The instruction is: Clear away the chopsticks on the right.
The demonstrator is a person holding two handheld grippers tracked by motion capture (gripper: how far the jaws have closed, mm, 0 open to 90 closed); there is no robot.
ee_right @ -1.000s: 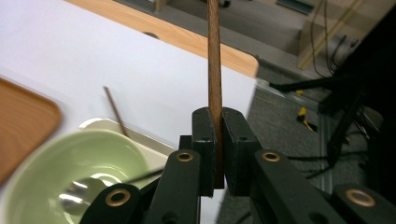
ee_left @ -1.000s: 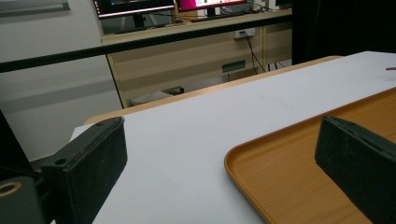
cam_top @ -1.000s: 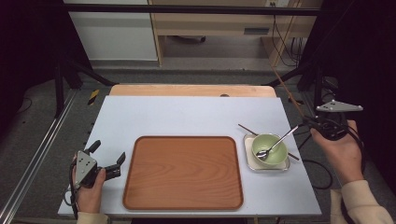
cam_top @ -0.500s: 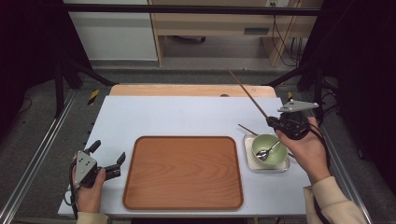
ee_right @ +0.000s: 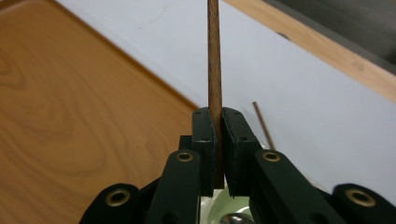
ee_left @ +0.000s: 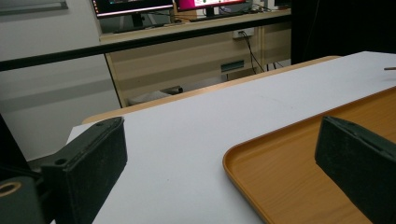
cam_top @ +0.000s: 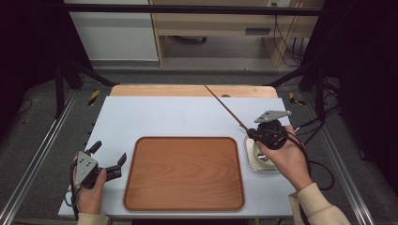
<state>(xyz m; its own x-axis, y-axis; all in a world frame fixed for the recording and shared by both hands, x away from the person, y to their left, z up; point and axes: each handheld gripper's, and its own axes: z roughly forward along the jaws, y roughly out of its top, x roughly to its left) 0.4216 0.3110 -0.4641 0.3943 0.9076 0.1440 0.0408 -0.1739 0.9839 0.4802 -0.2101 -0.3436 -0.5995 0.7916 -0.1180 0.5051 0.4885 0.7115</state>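
Observation:
My right gripper (cam_top: 254, 135) is shut on a thin brown wooden chopstick (cam_top: 227, 108), which slants up and away to the far left. In the right gripper view the chopstick (ee_right: 214, 56) rises straight from between the pressed jaws of the right gripper (ee_right: 218, 116). The hand hovers over a pale green bowl (cam_top: 257, 158) on a white square dish, right of the wooden tray (cam_top: 183, 173). A second chopstick (ee_right: 264, 125) lies on the white table. My left gripper (cam_top: 110, 152) rests open at the tray's left edge, with nothing between its jaws (ee_left: 222, 140).
The orange-brown tray (ee_left: 303, 177) lies on the white tabletop (cam_top: 155, 117), whose far edge is a wooden strip (cam_top: 187, 90). A metal spoon (ee_right: 231, 218) sits in the bowl (ee_right: 215, 207). Black frame legs and cables stand to the right of the table.
My right hand has moved left from beside the bowl to above it, carrying the chopstick along. The left hand has stayed still.

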